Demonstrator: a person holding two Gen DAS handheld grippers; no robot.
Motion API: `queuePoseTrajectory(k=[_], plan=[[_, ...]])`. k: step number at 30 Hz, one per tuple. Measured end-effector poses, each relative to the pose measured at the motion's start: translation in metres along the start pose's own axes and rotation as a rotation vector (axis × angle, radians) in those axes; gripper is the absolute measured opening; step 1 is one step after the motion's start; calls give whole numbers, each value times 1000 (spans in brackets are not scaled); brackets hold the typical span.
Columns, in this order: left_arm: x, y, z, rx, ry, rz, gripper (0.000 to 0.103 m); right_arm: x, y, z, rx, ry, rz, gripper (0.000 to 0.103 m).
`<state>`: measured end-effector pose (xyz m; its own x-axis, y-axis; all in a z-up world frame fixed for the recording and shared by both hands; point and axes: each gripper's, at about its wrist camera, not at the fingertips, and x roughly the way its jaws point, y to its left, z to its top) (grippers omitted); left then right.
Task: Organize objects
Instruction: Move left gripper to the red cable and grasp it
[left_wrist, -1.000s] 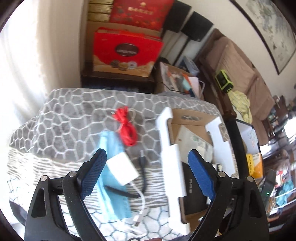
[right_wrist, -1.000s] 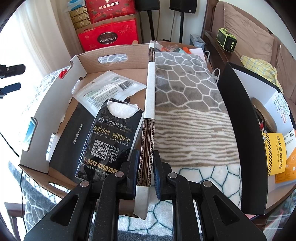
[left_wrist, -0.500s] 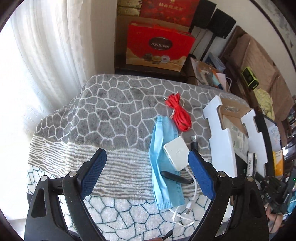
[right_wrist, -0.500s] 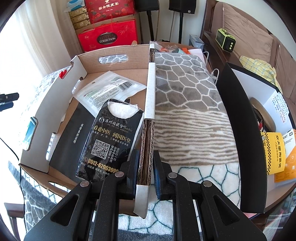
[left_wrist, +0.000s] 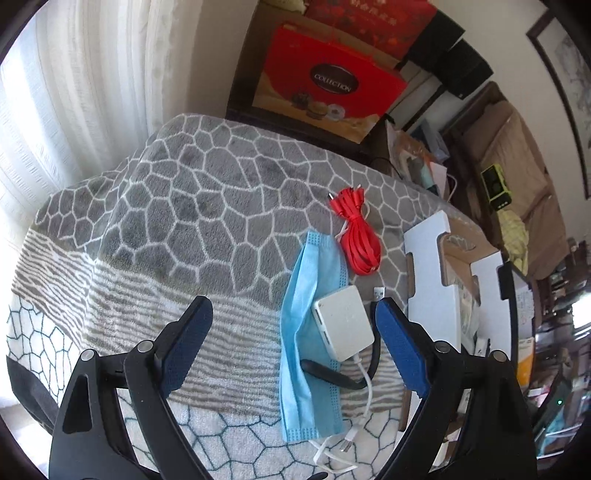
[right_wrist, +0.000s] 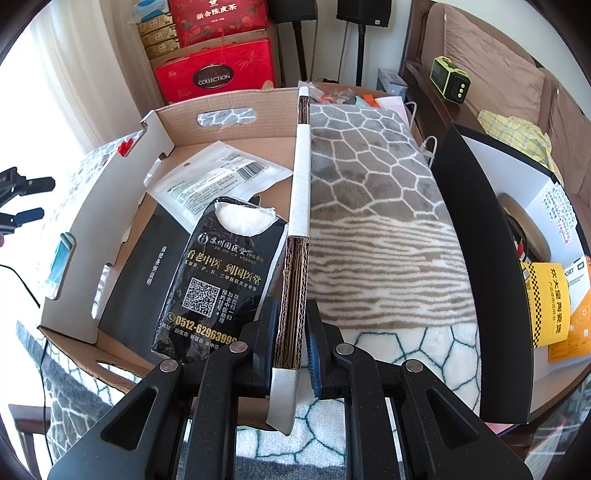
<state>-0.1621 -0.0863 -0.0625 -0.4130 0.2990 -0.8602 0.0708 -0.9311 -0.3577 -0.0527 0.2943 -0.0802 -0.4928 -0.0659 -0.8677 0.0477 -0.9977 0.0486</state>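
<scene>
Right gripper (right_wrist: 291, 332) clamped on the cardboard box (right_wrist: 301, 206) wall; left gripper (left_wrist: 295, 343) spread wide, holding nothing.
Inside the box lie a black packet (right_wrist: 218, 280) and a white pouch (right_wrist: 218, 177). Beside it on the blanket (left_wrist: 184, 206): white adapter (left_wrist: 343, 326), blue mask (left_wrist: 306, 332), red cable (left_wrist: 356, 236).

Both grippers' black fingers (left_wrist: 186, 341) carry blue pads and silver screws.

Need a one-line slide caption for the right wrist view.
Right gripper clamps the cardboard box wall; black pouch and white packet lie inside.
</scene>
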Motion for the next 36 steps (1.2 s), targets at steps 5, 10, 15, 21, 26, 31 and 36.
queuePoseTrajectory(k=[5,10,15,21,26,31,36], plan=[[15,-19,15,-7,-5,-12,89,1,1,0,-1,2,-2,13],[40,-42,30,8,-8,-3,86,2,0,0,1,5,1,13],[64,-64,40,73,31,11,73,2,0,0,1,6,1,13],[86,-77,42,110,71,60,61,4,0,-1,2,10,3,13],[94,-76,43,120,86,109,41,4,1,0,2,13,3,14],[88,-76,42,135,66,94,25,4,1,0,3,14,2,13],[71,-71,40,120,36,45,24,4,1,0,4,14,2,13]])
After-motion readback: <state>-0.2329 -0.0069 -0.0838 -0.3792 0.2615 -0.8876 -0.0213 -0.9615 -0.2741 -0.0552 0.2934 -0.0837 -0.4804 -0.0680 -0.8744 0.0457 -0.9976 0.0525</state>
